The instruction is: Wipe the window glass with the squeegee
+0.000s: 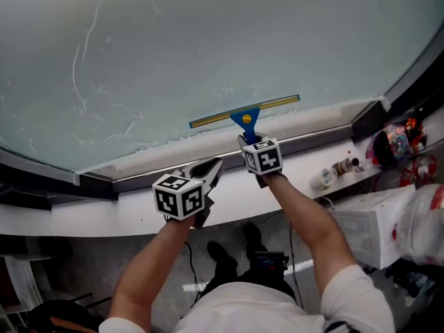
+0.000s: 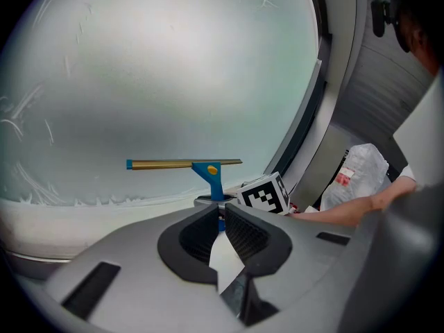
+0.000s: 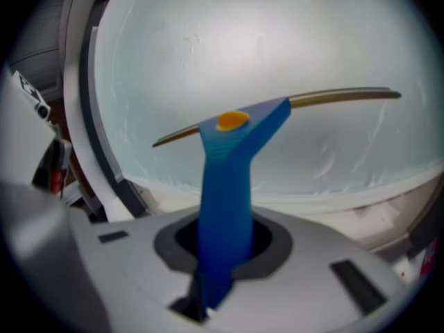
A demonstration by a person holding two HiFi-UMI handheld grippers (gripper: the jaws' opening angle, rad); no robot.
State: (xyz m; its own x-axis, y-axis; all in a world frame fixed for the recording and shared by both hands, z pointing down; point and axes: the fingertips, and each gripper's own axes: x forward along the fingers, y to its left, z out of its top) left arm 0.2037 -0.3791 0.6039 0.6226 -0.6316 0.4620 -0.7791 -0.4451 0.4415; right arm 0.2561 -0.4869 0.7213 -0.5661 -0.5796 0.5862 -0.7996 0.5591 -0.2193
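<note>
The squeegee (image 1: 244,113) has a blue handle and a brass-coloured blade, and the blade lies against the lower part of the frosted window glass (image 1: 208,40). My right gripper (image 1: 251,143) is shut on the blue handle (image 3: 225,186), just below the blade (image 3: 333,97). My left gripper (image 1: 210,169) hangs over the white sill to the left of the right one, shut with nothing between its jaws. From the left gripper view the squeegee (image 2: 208,166) shows ahead past the left gripper (image 2: 220,212). Soapy streaks (image 1: 83,75) mark the glass at the left.
A white sill (image 1: 291,179) runs under the dark window frame (image 1: 409,82). Small bottles (image 1: 334,172) stand on the sill at the right. White plastic bags (image 1: 395,220) and clutter lie lower right. The person's feet and cables are on the floor below.
</note>
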